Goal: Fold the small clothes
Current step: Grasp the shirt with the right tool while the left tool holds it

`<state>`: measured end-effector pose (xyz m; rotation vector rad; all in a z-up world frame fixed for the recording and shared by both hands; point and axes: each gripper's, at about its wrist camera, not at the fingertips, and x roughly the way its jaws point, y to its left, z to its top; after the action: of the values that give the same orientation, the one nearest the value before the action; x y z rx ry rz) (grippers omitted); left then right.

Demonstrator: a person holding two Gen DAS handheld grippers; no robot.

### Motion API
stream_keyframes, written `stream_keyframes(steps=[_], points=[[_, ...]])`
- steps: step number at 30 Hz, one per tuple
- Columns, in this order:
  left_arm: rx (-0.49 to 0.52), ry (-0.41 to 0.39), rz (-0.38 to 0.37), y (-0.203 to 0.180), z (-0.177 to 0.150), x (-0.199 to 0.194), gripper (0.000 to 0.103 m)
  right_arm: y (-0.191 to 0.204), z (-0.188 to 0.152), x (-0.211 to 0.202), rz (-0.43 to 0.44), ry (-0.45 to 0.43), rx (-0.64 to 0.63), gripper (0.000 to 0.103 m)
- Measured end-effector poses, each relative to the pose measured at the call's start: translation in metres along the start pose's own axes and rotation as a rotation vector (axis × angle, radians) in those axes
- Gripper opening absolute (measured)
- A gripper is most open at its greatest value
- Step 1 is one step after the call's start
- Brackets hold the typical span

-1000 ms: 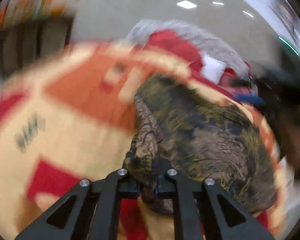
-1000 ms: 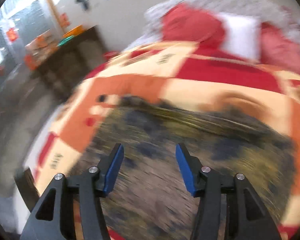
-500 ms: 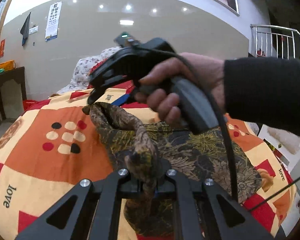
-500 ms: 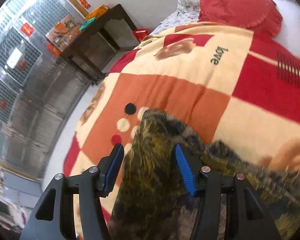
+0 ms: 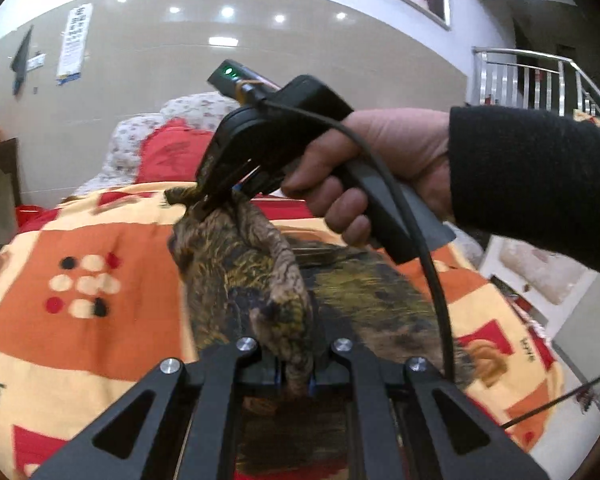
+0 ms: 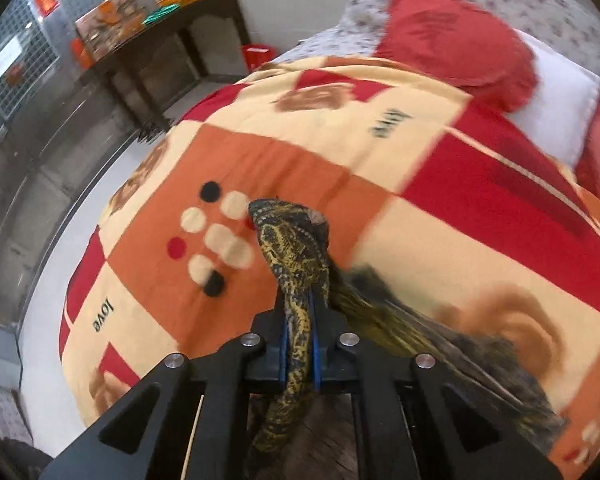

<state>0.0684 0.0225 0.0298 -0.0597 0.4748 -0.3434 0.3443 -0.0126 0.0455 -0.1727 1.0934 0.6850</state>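
A dark brown and yellow patterned garment (image 5: 260,280) lies on a bed with an orange, red and cream blanket (image 5: 100,248). My left gripper (image 5: 296,372) is shut on a bunched edge of the garment near me. My right gripper (image 5: 210,196), held in a hand, is shut on another corner of the garment farther along and lifts it off the blanket. In the right wrist view the right gripper (image 6: 300,344) pinches a fold of the garment (image 6: 296,256) between its blue pads, and the rest trails down to the right.
Red pillows (image 6: 452,36) and a white pillow (image 6: 556,92) lie at the bed's head. A dark wooden table (image 6: 160,48) with boxes stands beside the bed on the left. A stair railing (image 5: 540,84) is at the far right.
The right gripper was open over the garment; it has closed on a corner and raised it. The left gripper has kept its hold on the garment.
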Motion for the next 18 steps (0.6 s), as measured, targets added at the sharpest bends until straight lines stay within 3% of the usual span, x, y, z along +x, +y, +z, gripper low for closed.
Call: stream_keyframes(steps=[11,14,18], points=[[0.089,0.105,-0.201,-0.119,-0.007,0.043,0.008,-0.128,-0.095,-0.076,-0.113,0.035,0.148,0.010],[0.093,0.165,-0.216,-0.143,-0.018,0.067,0.008,-0.160,-0.117,-0.075,-0.123,0.036,0.215,0.010],[0.121,0.264,-0.175,-0.157,-0.038,0.102,0.008,-0.198,-0.147,-0.053,-0.119,-0.009,0.328,0.014]])
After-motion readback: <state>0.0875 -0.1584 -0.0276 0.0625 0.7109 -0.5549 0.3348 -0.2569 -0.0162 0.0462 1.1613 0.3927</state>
